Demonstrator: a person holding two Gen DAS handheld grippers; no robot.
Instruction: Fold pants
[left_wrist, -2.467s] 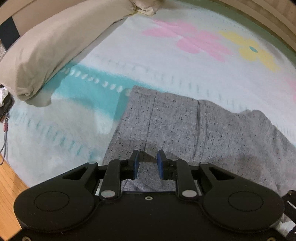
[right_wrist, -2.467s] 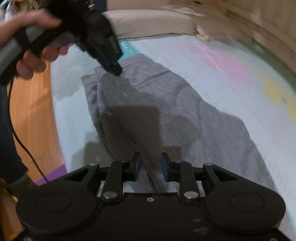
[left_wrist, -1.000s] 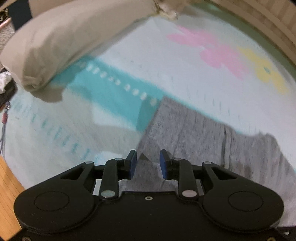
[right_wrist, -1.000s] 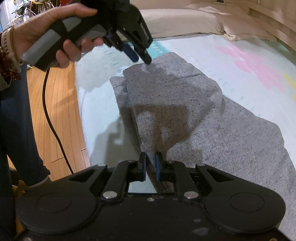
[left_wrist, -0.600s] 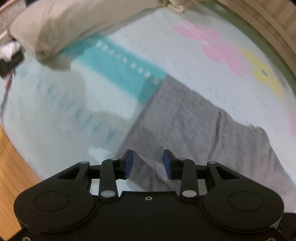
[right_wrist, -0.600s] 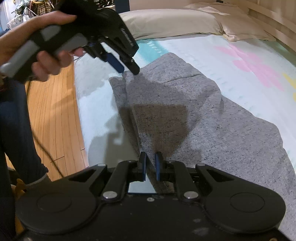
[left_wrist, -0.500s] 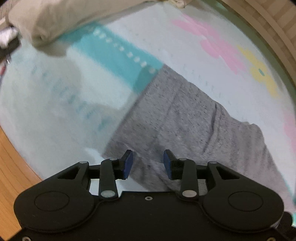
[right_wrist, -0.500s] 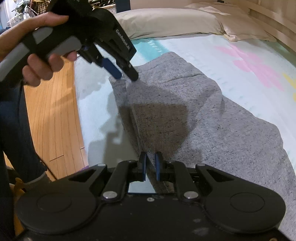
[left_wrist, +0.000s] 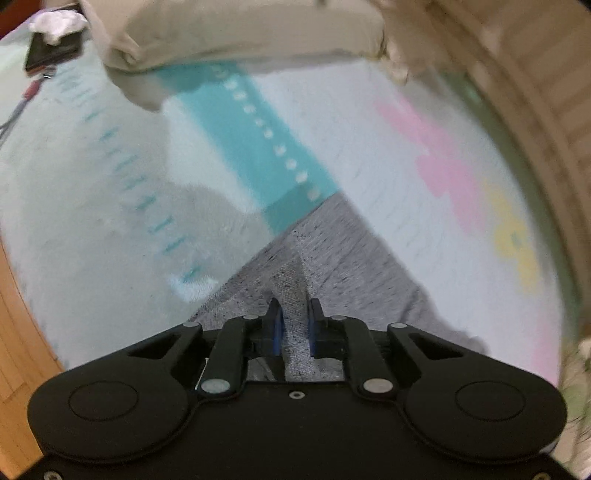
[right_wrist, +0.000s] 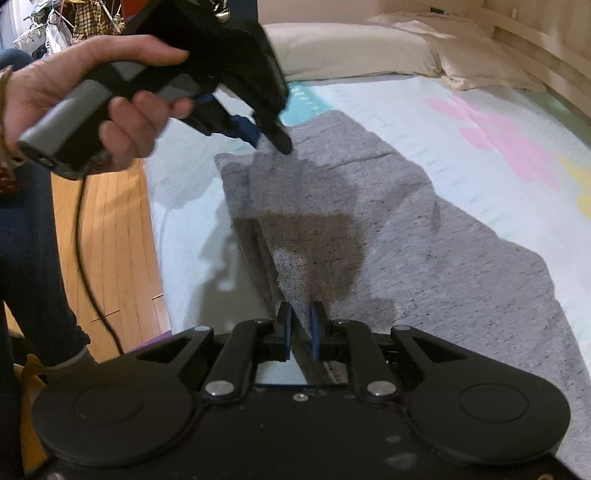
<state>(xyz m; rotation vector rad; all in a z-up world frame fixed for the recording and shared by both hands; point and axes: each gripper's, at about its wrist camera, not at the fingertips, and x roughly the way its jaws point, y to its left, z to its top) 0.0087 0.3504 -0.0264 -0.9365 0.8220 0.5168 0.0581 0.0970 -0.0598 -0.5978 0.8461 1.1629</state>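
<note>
Since a second ago the left gripper has shifted to the grey knit pants' eleven-o'clock corner on the pastel flowered bedspread, jaws closing on fabric, while the right gripper stays clamped on the near edge, readying a fold.

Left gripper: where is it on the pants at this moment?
In the right wrist view, the left gripper is upper left at the grey pants' far corner, its jaws closing on fabric, near the pillows.

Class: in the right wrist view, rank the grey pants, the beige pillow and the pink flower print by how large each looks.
1. grey pants
2. beige pillow
3. pink flower print
The pillow and the flower look similar; the pillow lies farther from the camera, so that order is unsure.
</note>
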